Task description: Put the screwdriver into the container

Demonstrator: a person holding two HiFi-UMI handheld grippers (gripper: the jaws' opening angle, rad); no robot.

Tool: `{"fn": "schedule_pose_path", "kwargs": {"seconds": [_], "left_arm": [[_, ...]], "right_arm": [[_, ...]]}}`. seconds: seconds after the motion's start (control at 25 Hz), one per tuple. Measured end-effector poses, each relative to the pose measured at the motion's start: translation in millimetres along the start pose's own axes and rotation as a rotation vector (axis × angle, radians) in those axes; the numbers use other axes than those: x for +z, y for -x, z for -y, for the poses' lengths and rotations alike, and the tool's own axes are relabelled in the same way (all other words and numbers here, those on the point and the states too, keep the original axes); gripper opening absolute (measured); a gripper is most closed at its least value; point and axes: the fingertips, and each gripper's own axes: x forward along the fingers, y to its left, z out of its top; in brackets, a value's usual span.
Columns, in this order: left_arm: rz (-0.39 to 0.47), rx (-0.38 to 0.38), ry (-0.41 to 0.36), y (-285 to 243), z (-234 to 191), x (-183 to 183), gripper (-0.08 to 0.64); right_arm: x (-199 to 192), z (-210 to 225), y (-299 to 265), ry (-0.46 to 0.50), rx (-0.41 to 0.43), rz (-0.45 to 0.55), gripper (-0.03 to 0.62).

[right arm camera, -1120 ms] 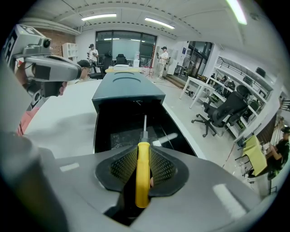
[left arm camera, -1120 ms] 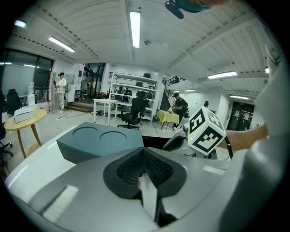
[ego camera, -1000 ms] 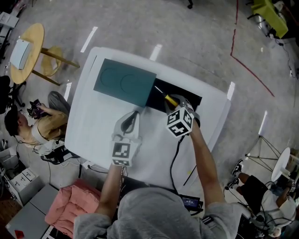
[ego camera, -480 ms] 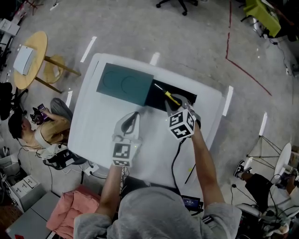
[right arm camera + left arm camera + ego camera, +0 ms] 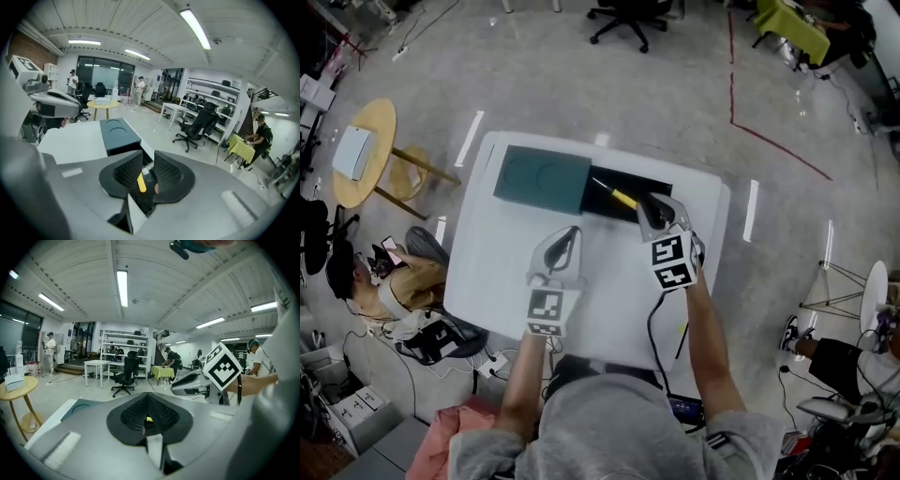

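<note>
A white worktop (image 5: 487, 272) carries two things along its far edge. Toward 11 o'clock lies a dark teal flat box (image 5: 541, 178) with two round recesses in its top. Touching it on its 3 o'clock side is a black rectangular container (image 5: 654, 184).

The screwdriver (image 5: 622, 196), a slim one with a yellow handle, lies slanted inside the black rectangular container. Its metal tip points to 10 o'clock and its handle to 4 o'clock.

The right tool (image 5: 147, 164) hangs over the container's 4 o'clock end, just beside the handle. Its jaws stand apart and have just been closing a little. In the right gripper view the yellow handle shows through the gap between them, but the pads do not press on it, so nothing is pinched.

The left tool (image 5: 148, 399) hovers above the bare middle of the worktop, at 7 o'clock from the container and well apart from it. Its jaws are pressed together at the tips and carry nothing.

Off the worktop, at 9 o'clock, stands a round wooden side table (image 5: 366, 150). A person (image 5: 394, 281) sits on the floor at 8 o'clock. A black office chair (image 5: 623, 19) stands at 12 o'clock.
</note>
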Motion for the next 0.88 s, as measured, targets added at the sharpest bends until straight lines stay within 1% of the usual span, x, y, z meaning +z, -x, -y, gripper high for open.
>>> {"fn": "schedule_pose_path", "kwargs": {"seconds": [0.28, 0.48, 0.68, 0.88], "left_arm": [[0.053, -0.062, -0.044, 31.2, 21.4, 25.1, 0.011], [0.079, -0.113, -0.072, 52.5, 46.5, 35.2, 0.011], [0.103, -0.161, -0.096, 79.9, 66.0, 39.2, 0.011], [0.117, -0.205, -0.119, 106.2, 84.7, 40.9, 0.011]], "right_arm": [[13.8, 2.2, 70.8, -0.118, -0.123, 0.111, 0.074], [11.0, 0.2, 126.6, -0.172, -0.222, 0.184, 0.061], [-5.5, -20.4, 171.6, -0.231, -0.296, 0.231, 0.038], [-17.6, -47.3, 210.8, -0.291, -0.341, 0.272, 0.023]]}}
